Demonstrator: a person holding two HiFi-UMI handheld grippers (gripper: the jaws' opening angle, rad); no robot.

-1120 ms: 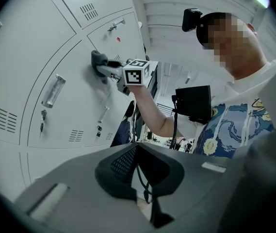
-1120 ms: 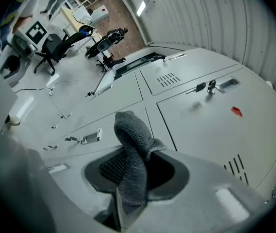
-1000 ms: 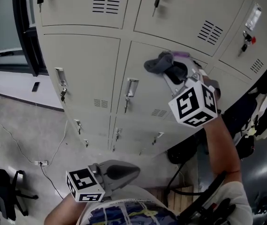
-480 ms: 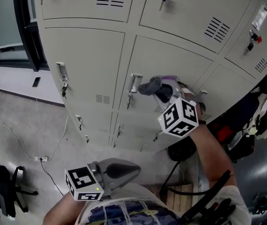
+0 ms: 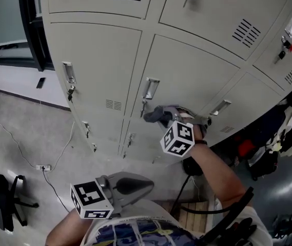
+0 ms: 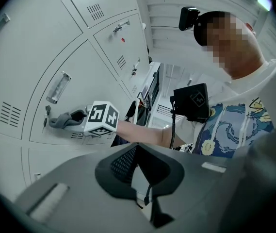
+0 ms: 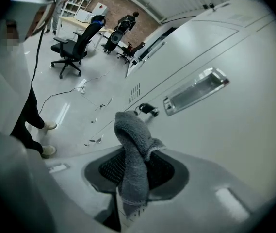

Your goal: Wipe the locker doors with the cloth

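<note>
Against the middle locker door [image 5: 187,76], just below its handle [image 5: 151,88] and beside the key [image 5: 143,108], we find the cloth [image 5: 157,115]. It is grey and terry-textured, bunched into a folded wad with a stitched hem. The right gripper [image 5: 170,119] has its jaws clamped on the cloth's lower part, and the rest stands up beyond them. The left gripper [image 5: 124,187] hangs low by the person's shirt [image 5: 135,234], well apart from the lockers, jaws together with nothing between.
</note>
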